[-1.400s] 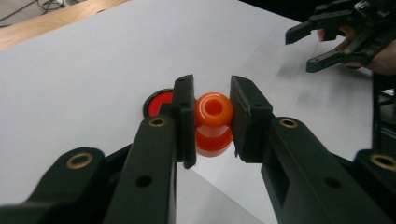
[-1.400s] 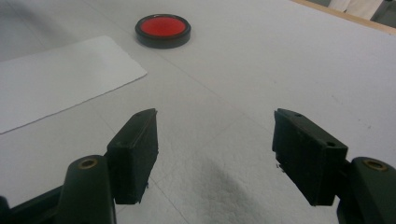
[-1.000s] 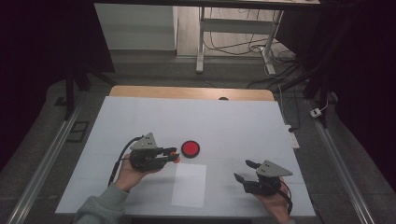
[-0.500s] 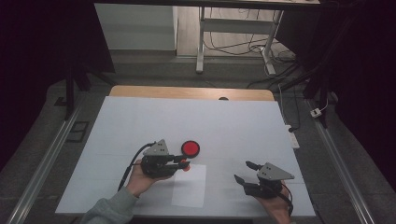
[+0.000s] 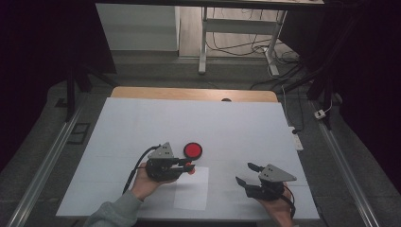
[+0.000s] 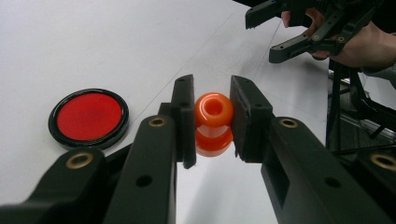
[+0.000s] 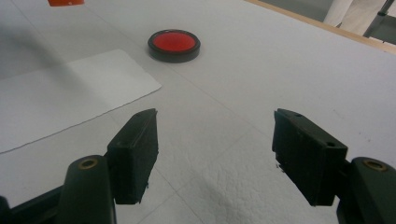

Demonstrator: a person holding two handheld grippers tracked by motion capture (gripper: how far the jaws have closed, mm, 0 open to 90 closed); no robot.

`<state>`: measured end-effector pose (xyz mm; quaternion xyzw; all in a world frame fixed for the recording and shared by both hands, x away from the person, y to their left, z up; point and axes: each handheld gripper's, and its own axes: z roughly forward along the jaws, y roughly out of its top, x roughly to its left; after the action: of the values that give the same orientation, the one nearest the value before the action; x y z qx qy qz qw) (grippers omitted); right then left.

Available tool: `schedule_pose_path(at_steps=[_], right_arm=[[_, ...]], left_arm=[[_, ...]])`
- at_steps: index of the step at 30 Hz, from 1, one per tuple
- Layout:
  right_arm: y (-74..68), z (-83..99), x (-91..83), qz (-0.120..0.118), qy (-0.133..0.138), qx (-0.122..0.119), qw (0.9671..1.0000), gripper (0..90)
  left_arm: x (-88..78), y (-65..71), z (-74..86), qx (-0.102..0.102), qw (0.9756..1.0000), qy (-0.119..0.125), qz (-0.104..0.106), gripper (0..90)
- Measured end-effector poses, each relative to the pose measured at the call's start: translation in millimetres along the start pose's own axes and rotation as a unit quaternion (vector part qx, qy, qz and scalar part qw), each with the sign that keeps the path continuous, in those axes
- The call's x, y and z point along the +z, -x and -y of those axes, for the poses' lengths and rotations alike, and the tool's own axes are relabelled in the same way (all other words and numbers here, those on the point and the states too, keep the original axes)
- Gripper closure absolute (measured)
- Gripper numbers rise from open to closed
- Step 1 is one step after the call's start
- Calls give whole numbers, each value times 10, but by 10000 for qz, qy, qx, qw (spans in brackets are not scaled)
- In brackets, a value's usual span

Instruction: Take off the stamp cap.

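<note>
In the high view the orange spool (image 5: 189,166) is mostly hidden between the jaws of the left gripper (image 5: 186,165), and the left gripper view shows the glossy, waisted plastic piece pinched at its sides, hanging just over the white table (image 5: 236,127). Since a second ago that gripper has slid toward the sheet of paper (image 5: 192,188), leaving the round red pad (image 5: 193,150) with its black rim just behind it. The right gripper (image 5: 246,173) rests with jaws wide apart, holding nothing.
</note>
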<state>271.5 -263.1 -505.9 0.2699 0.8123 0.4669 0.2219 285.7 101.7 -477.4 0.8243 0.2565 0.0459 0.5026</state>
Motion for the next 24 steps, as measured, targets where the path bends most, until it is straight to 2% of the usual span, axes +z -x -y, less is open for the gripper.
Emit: schedule_pose_path(at_steps=[8,9,13,18,24], right_arm=[[-62,-77,63,-95,17,-16,10000,309],[-80,-94,89,-190,43,-1,9998,311],[-114,-127,134,-300,16,-6,9995,312],[-136,-180,163,-340,24,-22,9994,316],[-190,-280,249,-496,-28,-93,9987,325]], left_arm=[[15,-10,8,13,10000,-15,-22,721],[15,-12,9,15,10000,-20,-37,721],[28,-22,10,3,10000,-31,-73,721],[56,-41,15,-2,10000,-58,-79,721],[82,-51,22,-7,9999,-101,-112,721]])
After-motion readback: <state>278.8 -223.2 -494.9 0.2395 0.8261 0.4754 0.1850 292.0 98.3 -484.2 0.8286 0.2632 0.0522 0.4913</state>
